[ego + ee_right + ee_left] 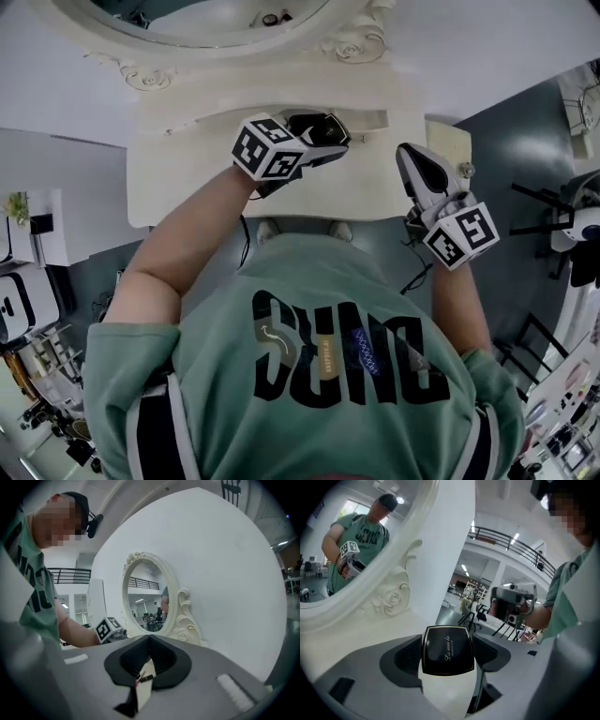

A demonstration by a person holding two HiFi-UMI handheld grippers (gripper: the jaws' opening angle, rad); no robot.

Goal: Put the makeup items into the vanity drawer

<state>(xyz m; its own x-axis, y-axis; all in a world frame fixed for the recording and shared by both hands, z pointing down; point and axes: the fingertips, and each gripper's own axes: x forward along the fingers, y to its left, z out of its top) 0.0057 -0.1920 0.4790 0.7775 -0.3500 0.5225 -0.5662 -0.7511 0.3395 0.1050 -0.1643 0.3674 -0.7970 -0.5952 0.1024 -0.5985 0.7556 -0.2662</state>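
Cream vanity table (178, 178) stands below an ornate oval mirror (147, 597). Left gripper (317, 133) is over the rear middle of the tabletop, its jaws clamped on a black compact (447, 649) that sits squarely between both pads. Right gripper (149, 645) is at the table's right edge, its jaws pressed together with nothing between them.

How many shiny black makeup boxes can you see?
1. The glossy black square compact is clamped between the left gripper's jaws, over the cream vanity top. More may be hidden under the person's arms.
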